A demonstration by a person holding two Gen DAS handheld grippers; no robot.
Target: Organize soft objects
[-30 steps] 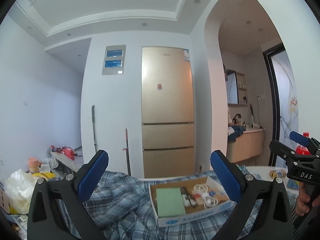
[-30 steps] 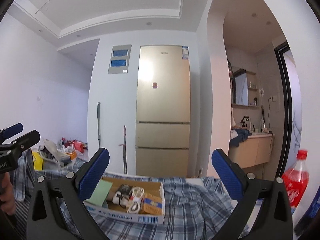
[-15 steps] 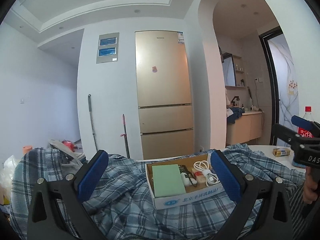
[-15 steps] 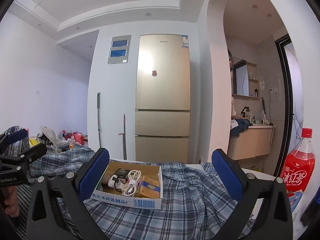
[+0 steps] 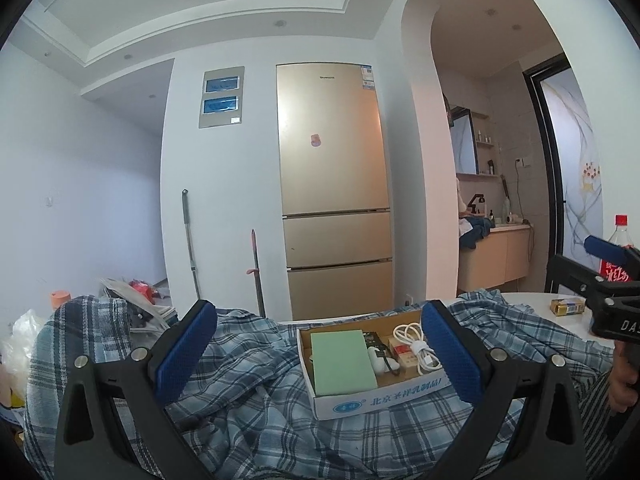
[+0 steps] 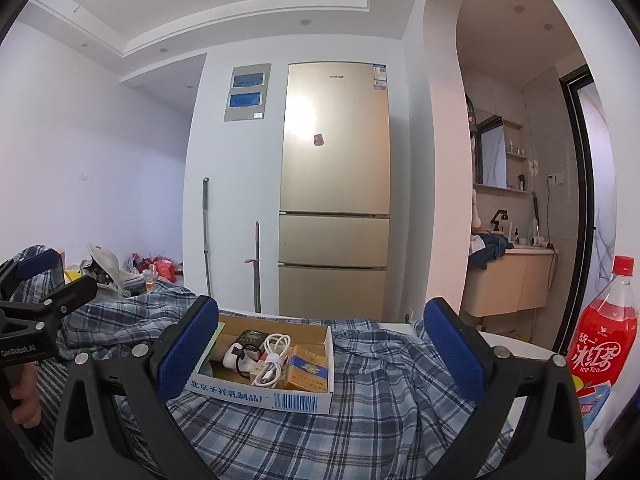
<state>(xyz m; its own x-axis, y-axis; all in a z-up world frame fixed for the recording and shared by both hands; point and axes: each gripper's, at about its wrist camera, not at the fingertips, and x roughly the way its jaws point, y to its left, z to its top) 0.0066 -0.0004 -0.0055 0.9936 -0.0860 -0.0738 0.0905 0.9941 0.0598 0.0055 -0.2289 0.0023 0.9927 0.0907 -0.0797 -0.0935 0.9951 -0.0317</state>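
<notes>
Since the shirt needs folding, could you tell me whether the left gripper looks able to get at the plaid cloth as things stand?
Probably yes. The left gripper is open and empty, and the plaid cloth lies bare just below its fingers. Only the cardboard box, sitting on the cloth further right, would hinder a lift.

- Shirt: blue, white and grey plaid.
- Box: white outside with blue print, brown inside.
- Pad in it: pale green.
- Bottle: red.
- Fridge: gold.
</notes>
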